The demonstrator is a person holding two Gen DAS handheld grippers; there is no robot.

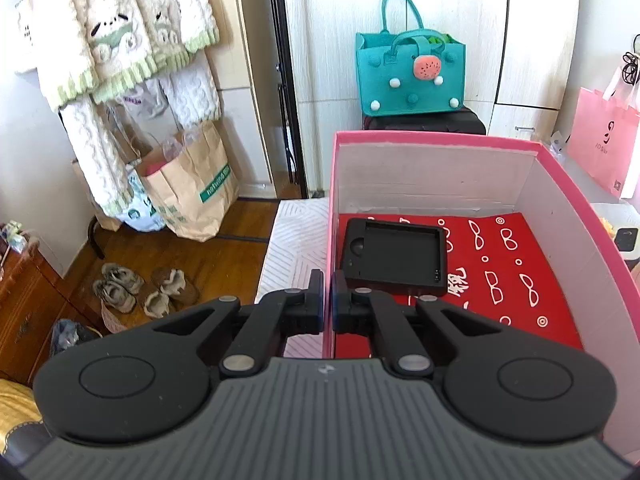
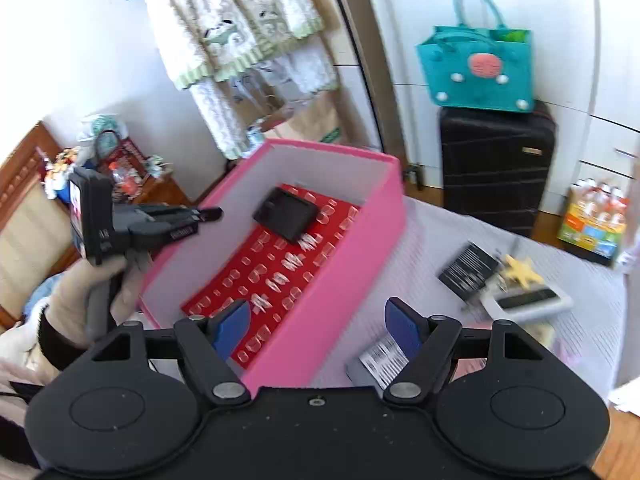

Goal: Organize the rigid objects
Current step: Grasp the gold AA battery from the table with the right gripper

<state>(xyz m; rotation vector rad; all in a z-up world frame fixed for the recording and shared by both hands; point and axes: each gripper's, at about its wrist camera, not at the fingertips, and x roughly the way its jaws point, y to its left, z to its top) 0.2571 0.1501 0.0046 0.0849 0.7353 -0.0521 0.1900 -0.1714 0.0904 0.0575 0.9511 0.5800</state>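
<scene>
A pink box (image 1: 440,138) with white inner walls stands on the white ribbed table top (image 1: 296,232). A red patterned sheet (image 1: 516,280) lines its floor, and a black rectangular case (image 1: 394,254) lies on the sheet at the far left. My left gripper (image 1: 331,280) is shut on the box's left wall, one finger on each side. From the right wrist view, the left gripper (image 2: 208,213) sits at that rim in a gloved hand (image 2: 80,304). My right gripper (image 2: 318,312) hovers open above the near right wall of the box (image 2: 320,320), holding nothing.
On the table right of the box lie a black barcoded pack (image 2: 468,266), a grey barcoded item (image 2: 380,360), a white device (image 2: 528,302) and a yellow star-shaped thing (image 2: 520,270). Behind stand a black suitcase (image 2: 496,168) under a teal bag (image 2: 480,72). Shoes (image 1: 144,288) and paper bags (image 1: 192,188) sit on the floor.
</scene>
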